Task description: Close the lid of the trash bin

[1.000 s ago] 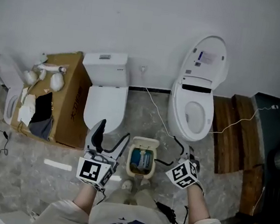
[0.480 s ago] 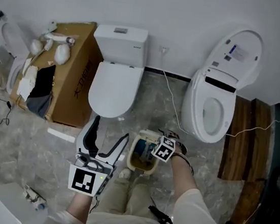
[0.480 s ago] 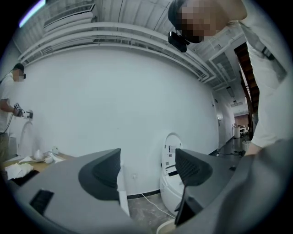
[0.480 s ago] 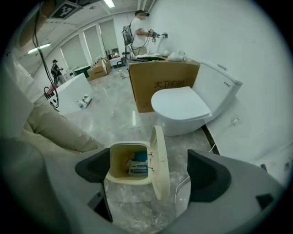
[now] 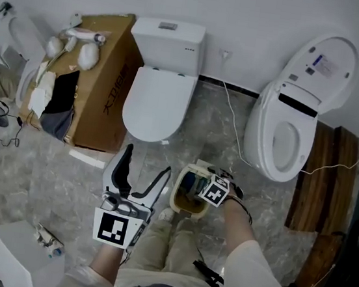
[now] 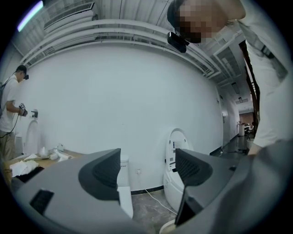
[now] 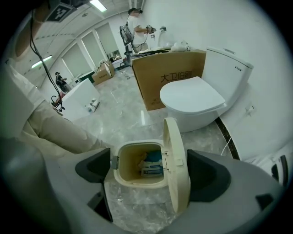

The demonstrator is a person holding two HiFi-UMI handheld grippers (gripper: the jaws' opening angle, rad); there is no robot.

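Observation:
A small cream trash bin [image 5: 187,201] stands on the marble floor just in front of my knees. Its lid [image 7: 176,162] is up on edge, hinged at the side of the bin's mouth [image 7: 137,169]. A blue and white packet [image 7: 151,165] lies inside. My right gripper [image 5: 210,186] hovers right above the bin, open, and in the right gripper view its jaws [image 7: 151,172] straddle both mouth and lid without touching. My left gripper [image 5: 148,160] is held left of the bin, open and empty, and in the left gripper view [image 6: 149,171] points at the white wall.
A closed white toilet [image 5: 159,97] stands beyond the bin, with a cardboard box [image 5: 100,96] full of odds and ends to its left. An open-lidded toilet [image 5: 286,134] is at the right, a cable [image 5: 231,123] trails beside it, and wooden planks [image 5: 318,184] lie further right.
My right gripper has swung from right of the bin to above its mouth. The head view has shifted. The left gripper has barely moved, and the lid still stands up.

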